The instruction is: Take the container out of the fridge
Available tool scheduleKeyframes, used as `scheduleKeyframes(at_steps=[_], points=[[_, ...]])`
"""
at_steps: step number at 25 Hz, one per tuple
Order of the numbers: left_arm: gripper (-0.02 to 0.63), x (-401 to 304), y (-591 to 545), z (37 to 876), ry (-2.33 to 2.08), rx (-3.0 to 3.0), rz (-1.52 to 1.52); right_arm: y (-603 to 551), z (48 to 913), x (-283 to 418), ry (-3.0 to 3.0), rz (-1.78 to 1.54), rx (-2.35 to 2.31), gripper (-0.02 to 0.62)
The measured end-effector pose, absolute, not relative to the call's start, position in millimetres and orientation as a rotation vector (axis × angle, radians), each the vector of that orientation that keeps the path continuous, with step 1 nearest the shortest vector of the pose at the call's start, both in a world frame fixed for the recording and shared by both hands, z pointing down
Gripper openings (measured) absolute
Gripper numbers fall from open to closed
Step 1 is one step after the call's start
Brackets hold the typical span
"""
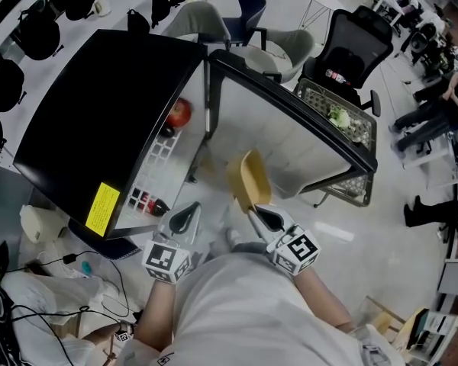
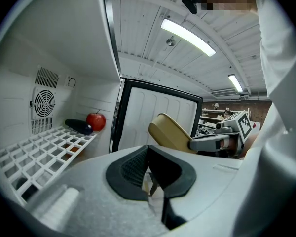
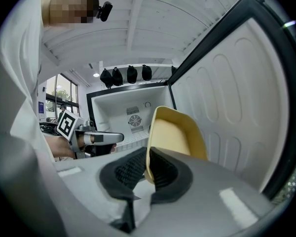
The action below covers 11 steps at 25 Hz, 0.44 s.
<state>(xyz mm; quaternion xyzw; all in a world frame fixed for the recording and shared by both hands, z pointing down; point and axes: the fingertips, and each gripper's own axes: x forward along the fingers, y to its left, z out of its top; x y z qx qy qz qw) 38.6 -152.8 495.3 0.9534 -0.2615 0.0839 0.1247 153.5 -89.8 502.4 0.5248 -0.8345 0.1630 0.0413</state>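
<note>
The yellow sticker (image 1: pixel 102 207) on the fridge (image 1: pixel 91 105) is too small to read.

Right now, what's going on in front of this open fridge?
A person stands at a small black fridge with its door swung open. The right gripper has its jaws closed on the rim of a tan plastic container, held outside the cabinet, in front of the open door. The left gripper hovers beside it with its jaws together, holding nothing. A red apple sits on the white wire shelf inside.
</note>
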Motion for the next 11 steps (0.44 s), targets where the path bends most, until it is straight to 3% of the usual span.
scheduleKeyframes(at_steps=[11], points=[[0.009,37.2,-152.7,499.8,-0.771,2.771,0.255,-91.0,507.7,152.7,-2.548,0.505,1.597,0.021]])
